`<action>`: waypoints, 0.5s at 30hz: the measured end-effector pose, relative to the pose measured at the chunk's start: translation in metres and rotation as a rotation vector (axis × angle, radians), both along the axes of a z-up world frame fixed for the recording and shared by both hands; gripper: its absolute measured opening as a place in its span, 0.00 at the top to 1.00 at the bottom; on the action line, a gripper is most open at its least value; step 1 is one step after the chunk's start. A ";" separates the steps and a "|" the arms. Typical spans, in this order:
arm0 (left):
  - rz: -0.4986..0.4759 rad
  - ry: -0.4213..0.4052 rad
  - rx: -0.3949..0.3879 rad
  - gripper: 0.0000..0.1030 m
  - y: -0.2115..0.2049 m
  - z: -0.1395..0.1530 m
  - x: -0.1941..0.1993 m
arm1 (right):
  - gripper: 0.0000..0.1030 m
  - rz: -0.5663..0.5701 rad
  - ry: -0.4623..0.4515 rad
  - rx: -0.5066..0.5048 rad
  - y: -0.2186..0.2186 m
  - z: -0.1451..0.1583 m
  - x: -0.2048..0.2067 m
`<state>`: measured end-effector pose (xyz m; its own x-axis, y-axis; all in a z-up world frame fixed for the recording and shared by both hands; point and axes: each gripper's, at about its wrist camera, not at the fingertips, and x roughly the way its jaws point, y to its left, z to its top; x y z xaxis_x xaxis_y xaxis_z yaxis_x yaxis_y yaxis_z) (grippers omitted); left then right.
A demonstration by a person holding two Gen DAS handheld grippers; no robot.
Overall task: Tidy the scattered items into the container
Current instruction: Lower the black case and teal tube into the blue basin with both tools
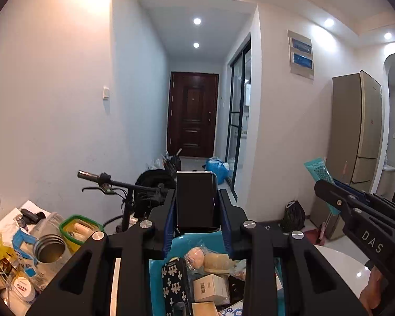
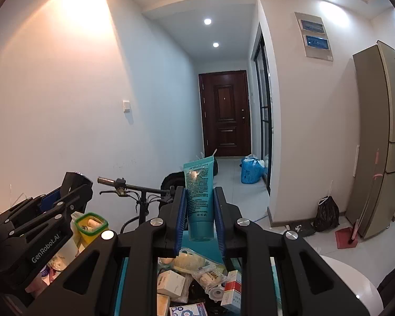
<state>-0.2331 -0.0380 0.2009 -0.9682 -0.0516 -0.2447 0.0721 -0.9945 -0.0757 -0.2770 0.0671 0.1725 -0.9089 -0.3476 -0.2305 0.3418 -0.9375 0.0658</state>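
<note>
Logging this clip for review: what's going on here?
A person holds a claw in each hand over a blue bin already full of small boxes and packets. The left claw is shut on a black box; the right claw is shut on a teal tube. Neither is dropped in yet.

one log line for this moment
left tongs: shut on glossy black box | right tongs: shut on teal plastic tube | both above blue container
</note>
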 end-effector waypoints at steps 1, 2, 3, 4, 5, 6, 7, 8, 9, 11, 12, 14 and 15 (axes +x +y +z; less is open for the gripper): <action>-0.005 -0.017 0.005 0.69 0.000 -0.003 -0.006 | 0.81 0.010 -0.015 0.004 -0.002 -0.003 -0.004; -0.012 -0.035 0.008 0.69 0.000 -0.007 -0.012 | 0.81 0.024 -0.034 0.000 -0.002 -0.005 -0.009; -0.015 -0.048 0.009 0.69 0.000 -0.011 -0.018 | 0.81 0.036 -0.050 -0.006 -0.003 -0.007 -0.012; -0.017 -0.062 0.009 0.69 0.001 -0.015 -0.024 | 0.81 0.048 -0.068 -0.009 -0.004 -0.010 -0.016; -0.018 -0.078 0.007 0.69 0.001 -0.019 -0.030 | 0.81 0.053 -0.081 -0.003 -0.005 -0.013 -0.020; -0.022 -0.102 0.004 0.69 0.001 -0.025 -0.038 | 0.81 0.056 -0.094 0.008 -0.007 -0.015 -0.024; -0.025 -0.118 0.004 0.69 0.001 -0.029 -0.045 | 0.81 0.056 -0.107 0.017 -0.008 -0.018 -0.028; -0.027 -0.144 0.006 0.69 0.001 -0.035 -0.053 | 0.81 0.057 -0.119 0.018 -0.009 -0.021 -0.031; -0.030 -0.163 0.008 0.69 0.001 -0.039 -0.059 | 0.81 0.061 -0.131 0.020 -0.009 -0.024 -0.035; -0.051 -0.213 0.022 0.69 0.000 -0.051 -0.072 | 0.81 0.069 -0.156 0.027 -0.011 -0.030 -0.043; -0.053 -0.238 0.021 0.69 0.000 -0.056 -0.078 | 0.81 0.071 -0.171 0.028 -0.011 -0.033 -0.046; -0.022 -0.281 -0.004 0.69 0.000 -0.068 -0.091 | 0.81 0.074 -0.202 0.022 -0.011 -0.039 -0.055; -0.012 -0.303 0.003 0.69 -0.002 -0.074 -0.097 | 0.81 0.076 -0.221 0.021 -0.012 -0.044 -0.060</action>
